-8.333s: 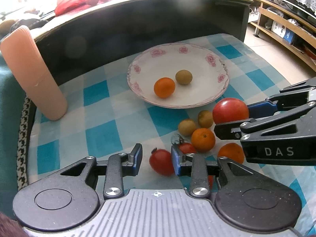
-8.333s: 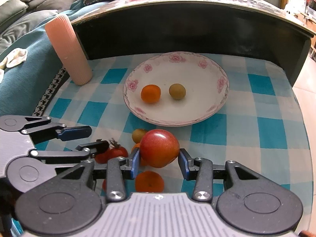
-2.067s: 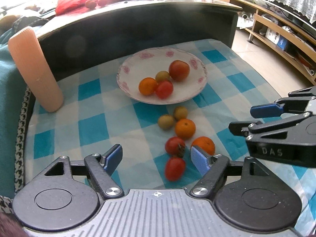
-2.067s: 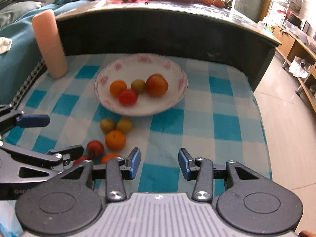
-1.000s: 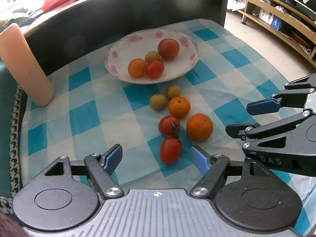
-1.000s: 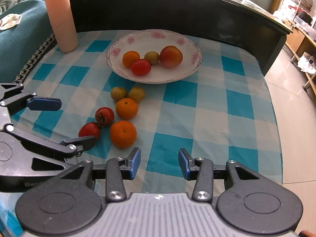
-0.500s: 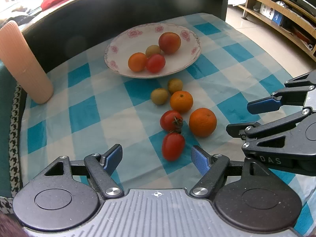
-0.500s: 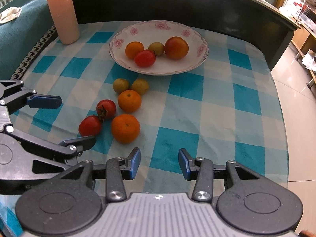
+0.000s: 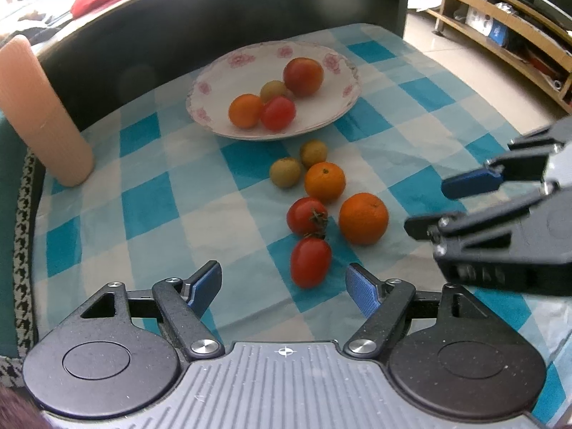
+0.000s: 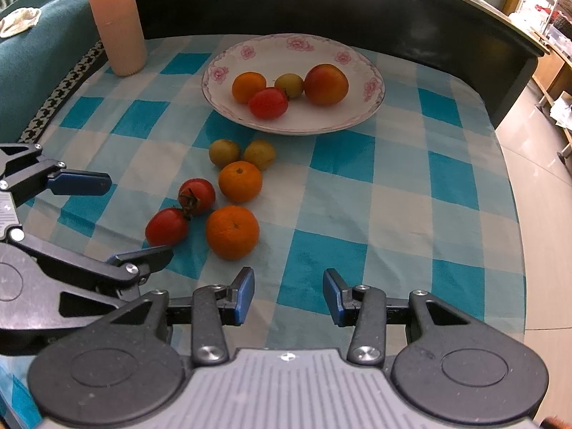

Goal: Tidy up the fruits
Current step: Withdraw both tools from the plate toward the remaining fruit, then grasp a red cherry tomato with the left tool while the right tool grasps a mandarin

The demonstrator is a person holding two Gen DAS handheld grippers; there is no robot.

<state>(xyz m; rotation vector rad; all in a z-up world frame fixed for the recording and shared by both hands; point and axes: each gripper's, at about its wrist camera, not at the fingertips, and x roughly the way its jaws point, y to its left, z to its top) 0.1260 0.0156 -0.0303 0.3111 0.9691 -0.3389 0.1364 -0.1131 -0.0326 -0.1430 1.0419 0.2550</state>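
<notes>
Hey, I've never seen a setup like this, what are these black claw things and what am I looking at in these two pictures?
They are hand-held grabbing tools, one in each of a person's hands, each with a camera looking along its fingers. One picture looks out from the left claw, the other from the right claw. Both are open and hold nothing. On the checked cloth stands a flowered plate with four fruits. Six more fruits lie loose on the cloth, among them a long tomato and a big orange.

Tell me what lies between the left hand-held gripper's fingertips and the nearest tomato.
Only bare blue-and-white checked tablecloth separates the open left hand-held gripper from the oblong red tomato, seen in the left wrist view.
</notes>
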